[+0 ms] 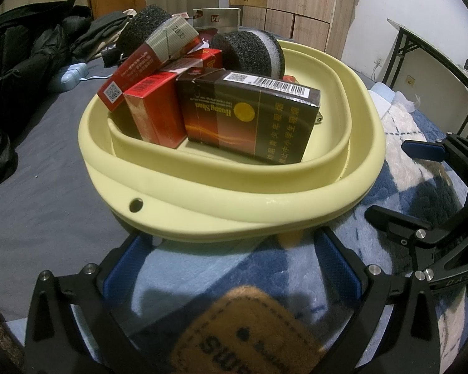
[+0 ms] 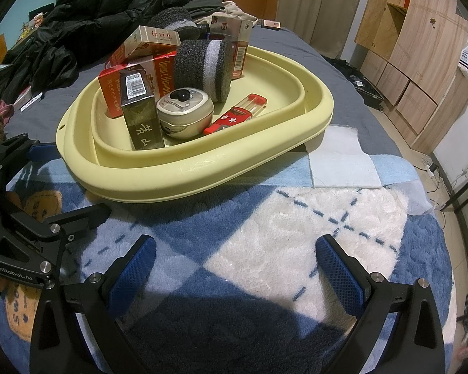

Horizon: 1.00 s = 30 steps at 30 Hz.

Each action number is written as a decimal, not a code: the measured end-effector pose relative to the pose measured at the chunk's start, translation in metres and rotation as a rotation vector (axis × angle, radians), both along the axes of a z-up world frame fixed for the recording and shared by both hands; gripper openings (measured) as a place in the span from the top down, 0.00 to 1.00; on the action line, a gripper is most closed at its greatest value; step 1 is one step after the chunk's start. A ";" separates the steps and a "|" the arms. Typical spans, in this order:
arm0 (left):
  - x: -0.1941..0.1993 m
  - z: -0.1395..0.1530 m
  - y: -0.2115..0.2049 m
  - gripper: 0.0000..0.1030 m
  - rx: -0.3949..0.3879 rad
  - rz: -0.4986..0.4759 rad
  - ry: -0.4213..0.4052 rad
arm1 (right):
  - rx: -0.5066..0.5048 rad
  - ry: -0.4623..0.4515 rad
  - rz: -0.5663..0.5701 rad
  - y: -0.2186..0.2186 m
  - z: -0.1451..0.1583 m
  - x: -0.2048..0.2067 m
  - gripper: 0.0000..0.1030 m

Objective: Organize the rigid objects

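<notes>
Basin (image 2: 202, 171) holds cigarette boxes (image 1: 249, 118). Round tin (image 2: 185, 112) shows in right view only. Left gripper (image 1: 231, 243) and right gripper (image 2: 235, 249) both spread, empty.

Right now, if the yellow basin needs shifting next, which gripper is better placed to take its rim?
Probably the left. The left gripper is open with its fingertips right at the yellow basin rim. The right gripper, also open, sits back over the plush blanket, clear of the rim.

Yellow basin (image 2: 159, 177): left half packed with upright cartons (image 2: 142, 118) and sponges (image 2: 202, 68). Right floor section bare. Blanket (image 2: 296, 249) before basin unobstructed; dark jackets (image 2: 87, 25) piled behind.
</notes>
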<state>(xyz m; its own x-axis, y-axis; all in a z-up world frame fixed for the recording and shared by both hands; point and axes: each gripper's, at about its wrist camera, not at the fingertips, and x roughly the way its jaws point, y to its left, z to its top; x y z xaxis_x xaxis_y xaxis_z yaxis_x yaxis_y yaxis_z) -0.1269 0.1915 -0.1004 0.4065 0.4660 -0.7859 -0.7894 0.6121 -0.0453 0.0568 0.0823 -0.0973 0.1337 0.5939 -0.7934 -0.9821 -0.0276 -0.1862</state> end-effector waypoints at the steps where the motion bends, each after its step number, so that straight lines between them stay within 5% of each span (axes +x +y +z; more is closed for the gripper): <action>1: 0.001 0.000 -0.001 0.00 0.000 0.000 0.000 | 0.000 0.000 0.000 0.000 0.000 0.000 0.00; 30: 0.003 -0.003 -0.007 0.00 0.000 0.000 0.000 | 0.000 0.000 0.000 -0.001 0.000 0.001 0.00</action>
